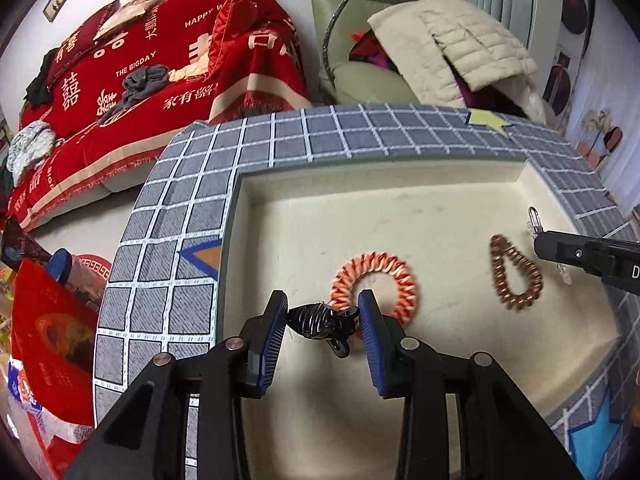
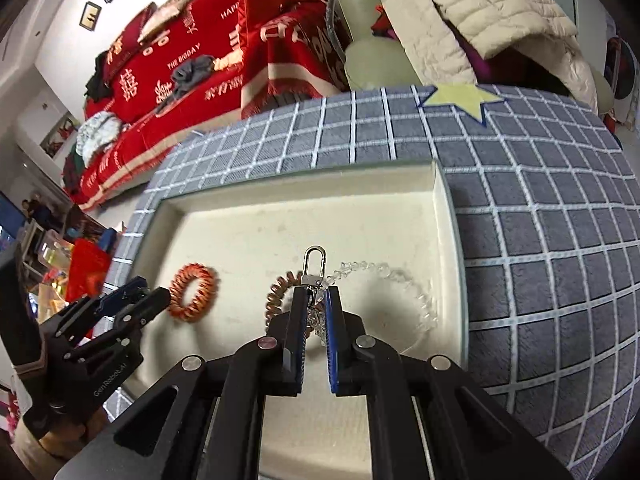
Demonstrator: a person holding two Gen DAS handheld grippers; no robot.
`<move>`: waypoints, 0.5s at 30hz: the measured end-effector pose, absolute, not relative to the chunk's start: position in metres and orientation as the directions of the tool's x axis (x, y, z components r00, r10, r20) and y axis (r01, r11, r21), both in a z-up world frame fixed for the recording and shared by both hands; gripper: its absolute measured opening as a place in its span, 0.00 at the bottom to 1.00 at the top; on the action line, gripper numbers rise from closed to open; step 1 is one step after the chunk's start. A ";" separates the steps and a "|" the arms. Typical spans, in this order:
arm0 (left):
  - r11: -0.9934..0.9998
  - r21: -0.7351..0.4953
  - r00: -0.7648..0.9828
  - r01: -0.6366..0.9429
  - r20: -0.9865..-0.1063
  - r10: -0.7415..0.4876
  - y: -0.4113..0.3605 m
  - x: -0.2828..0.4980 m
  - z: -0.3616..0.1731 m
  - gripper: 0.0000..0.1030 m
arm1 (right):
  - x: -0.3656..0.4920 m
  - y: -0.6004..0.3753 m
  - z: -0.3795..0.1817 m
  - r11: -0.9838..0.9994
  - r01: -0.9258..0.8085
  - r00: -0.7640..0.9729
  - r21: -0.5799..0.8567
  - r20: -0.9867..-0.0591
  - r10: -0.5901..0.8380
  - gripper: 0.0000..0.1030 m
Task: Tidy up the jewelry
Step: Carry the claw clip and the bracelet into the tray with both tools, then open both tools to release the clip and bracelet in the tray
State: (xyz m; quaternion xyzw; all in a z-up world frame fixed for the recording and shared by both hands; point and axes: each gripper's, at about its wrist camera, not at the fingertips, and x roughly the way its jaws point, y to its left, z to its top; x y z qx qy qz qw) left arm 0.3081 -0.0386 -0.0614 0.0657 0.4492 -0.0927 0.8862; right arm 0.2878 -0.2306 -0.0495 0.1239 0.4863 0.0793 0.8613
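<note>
Bead chain [image 2: 384, 276] blurred; right claw [image 2: 316, 300] apparently grips clasp [image 2: 315, 260].

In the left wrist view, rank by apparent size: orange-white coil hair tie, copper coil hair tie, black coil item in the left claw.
1. orange-white coil hair tie
2. copper coil hair tie, though it lies farther off
3. black coil item, partly hidden in the left claw

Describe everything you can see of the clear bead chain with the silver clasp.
The clear bead chain is a string of small see-through beads, glassy or plastic in look, ending in a shiny silver clasp with a small square link below it. The right gripper has its jaws shut on the chain just below the clasp, which stands upright above the fingertips. The rest of the beads curve off to the right in a loop over the cream tray. A brown coil band lies just left of it.
</note>
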 end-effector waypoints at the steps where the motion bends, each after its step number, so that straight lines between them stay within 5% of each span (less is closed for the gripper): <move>1: 0.974 0.036 0.586 0.225 -0.804 -0.106 -0.039 0.307 -0.062 0.56 | 0.288 -0.230 -0.053 0.956 -0.011 0.509 0.292 -0.821 0.256 0.09; 10: 0.973 0.096 0.595 0.209 -0.803 -0.048 -0.041 0.305 -0.071 0.63 | 0.288 -0.237 -0.064 0.946 0.014 0.500 0.325 -0.821 0.275 0.14; 12: 0.972 0.100 0.592 0.212 -0.804 -0.047 -0.042 0.304 -0.071 0.63 | 0.288 -0.240 -0.065 0.938 0.020 0.493 0.345 -0.820 0.291 0.34; 15: 0.971 0.113 0.605 0.211 -0.795 -0.039 -0.044 0.303 -0.067 0.63 | 0.283 -0.241 -0.057 0.924 0.007 0.517 0.381 -0.793 0.323 0.47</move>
